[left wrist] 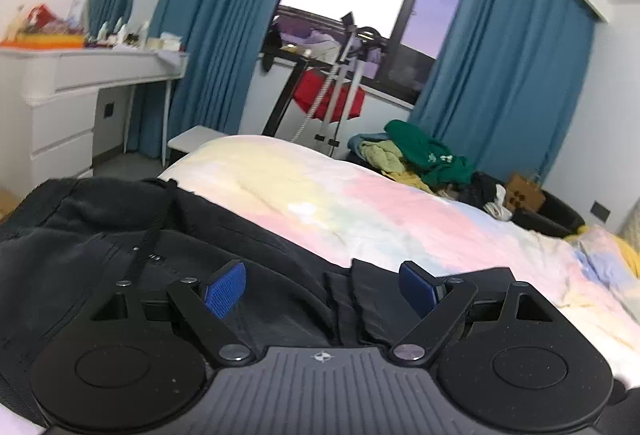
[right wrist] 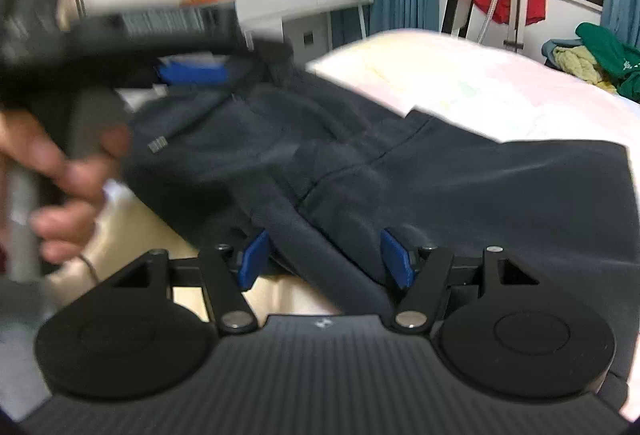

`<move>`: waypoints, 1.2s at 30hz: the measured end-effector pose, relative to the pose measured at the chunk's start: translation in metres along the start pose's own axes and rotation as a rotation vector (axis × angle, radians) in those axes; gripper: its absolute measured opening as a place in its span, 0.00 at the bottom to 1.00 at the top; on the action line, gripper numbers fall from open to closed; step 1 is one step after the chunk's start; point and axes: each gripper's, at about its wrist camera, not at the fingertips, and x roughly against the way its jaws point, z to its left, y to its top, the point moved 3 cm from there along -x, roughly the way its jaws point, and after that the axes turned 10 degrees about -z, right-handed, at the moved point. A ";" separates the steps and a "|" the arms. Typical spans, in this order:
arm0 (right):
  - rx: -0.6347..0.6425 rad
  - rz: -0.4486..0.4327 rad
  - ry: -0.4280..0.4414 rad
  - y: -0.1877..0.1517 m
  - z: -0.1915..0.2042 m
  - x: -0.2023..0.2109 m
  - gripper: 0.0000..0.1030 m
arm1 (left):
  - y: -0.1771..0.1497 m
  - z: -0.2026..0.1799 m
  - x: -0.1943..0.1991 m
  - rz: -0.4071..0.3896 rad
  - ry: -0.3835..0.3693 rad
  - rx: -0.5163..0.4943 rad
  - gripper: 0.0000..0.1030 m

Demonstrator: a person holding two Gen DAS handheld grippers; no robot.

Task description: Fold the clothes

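garment (left wrist: 120,235) on bed (left wrist: 360,203) | clothes pile (left wrist: 420,155) behind

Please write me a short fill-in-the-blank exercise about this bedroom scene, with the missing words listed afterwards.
1. The dark garment lies on a pastel ___.
2. The curtains beside the window are ___ in colour.
3. The pads of the right gripper are coloured ___.
4. The jaws of the left gripper stand ___.

Missing words: bed; teal; blue; open

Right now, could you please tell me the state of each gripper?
Left gripper: open, holding nothing.
Right gripper: open, dark garment between its fingers, not gripped.
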 end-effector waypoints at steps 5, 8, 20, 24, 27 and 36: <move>-0.085 -0.128 -0.086 0.017 -0.031 0.017 0.62 | -0.023 -0.022 -0.012 0.038 0.002 -0.124 0.83; -0.073 -0.129 -0.231 0.013 -0.051 0.011 0.58 | -0.038 -0.031 -0.021 0.065 0.025 -0.174 0.81; -0.333 0.030 -0.481 -0.038 -0.125 -0.028 0.11 | -0.067 -0.020 -0.052 0.189 0.112 -0.174 0.84; -0.345 0.018 -0.483 -0.040 -0.124 -0.027 0.11 | -0.057 -0.014 -0.041 0.152 0.129 -0.155 0.83; -0.351 0.012 -0.482 -0.040 -0.124 -0.026 0.11 | -0.043 -0.003 -0.026 0.129 0.184 -0.108 0.84; -0.368 -0.027 -0.463 -0.040 -0.121 -0.015 0.11 | 0.021 0.107 0.043 0.146 0.420 0.359 0.99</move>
